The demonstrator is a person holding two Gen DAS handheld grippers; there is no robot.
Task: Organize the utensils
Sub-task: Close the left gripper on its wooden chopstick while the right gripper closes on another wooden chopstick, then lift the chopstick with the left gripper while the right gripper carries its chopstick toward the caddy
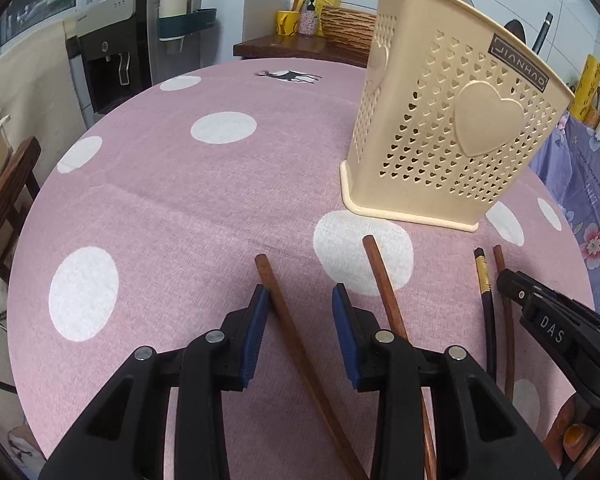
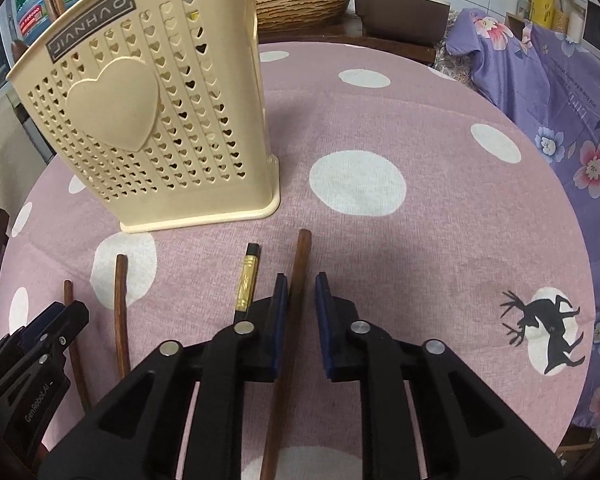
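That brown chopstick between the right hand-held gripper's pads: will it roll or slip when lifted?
The brown chopstick looks round and smooth, so it may roll on the tablecloth. Long and thin, held off-centre, it could pivot between the right hand-held gripper pads. It looks rigid, probably light.

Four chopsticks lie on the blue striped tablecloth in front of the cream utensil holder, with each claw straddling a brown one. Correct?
Not quite. The tablecloth is pink with white dots, not blue striped, as the right wrist view shows. Otherwise it holds: four chopsticks before the cream utensil holder, the left claw and right claw each straddling a brown chopstick.
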